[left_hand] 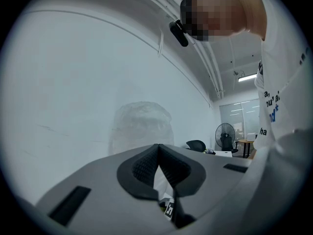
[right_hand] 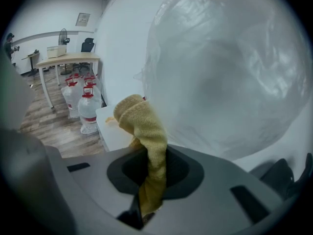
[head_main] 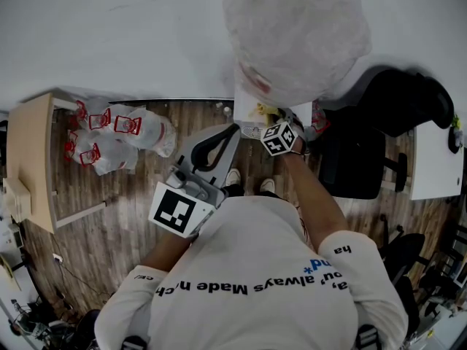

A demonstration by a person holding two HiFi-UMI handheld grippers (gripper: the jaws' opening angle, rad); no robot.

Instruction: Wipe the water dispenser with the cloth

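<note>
— Both of your grippers are up by the white box-shaped water dispenser (head_main: pixel 242 111) in the middle of the head view, but only one looks busy. Why is your left gripper (left_hand: pixel 159 148) just parked lower left of it, pointing at the wall?

— My guess: you're holding it clear so it doesn't bump the big clear water bottle wrapped in crinkly plastic (head_main: pixel 295 35) that sits on top. Its jaws are pressed together at the tips with nothing between them, so it's empty. Your right gripper (right_hand: pixel 152 155) is the working one. Its jaws are clamped on the fuzzy yellow cloth (right_hand: pixel 139 119), which pokes out of the grip in a folded lump.

— So is the cloth on the dispenser yet?

— Close call. In the right gripper view the free end sits right in front of the dispenser's white top, at the foot of the bottle, centre left of the frame. I can't tell if it's touching. Pinching it by one end makes sense, since that leaves you a loose wad to drag over the surface. I'd say the wiping is only starting, and you'll want to mind that plastic wrap so the cloth doesn't snag it. The cluster of small red-capped water jugs (head_main: pixel 109 133) on the wooden floor at the left is well apart, so no worry there.
</note>
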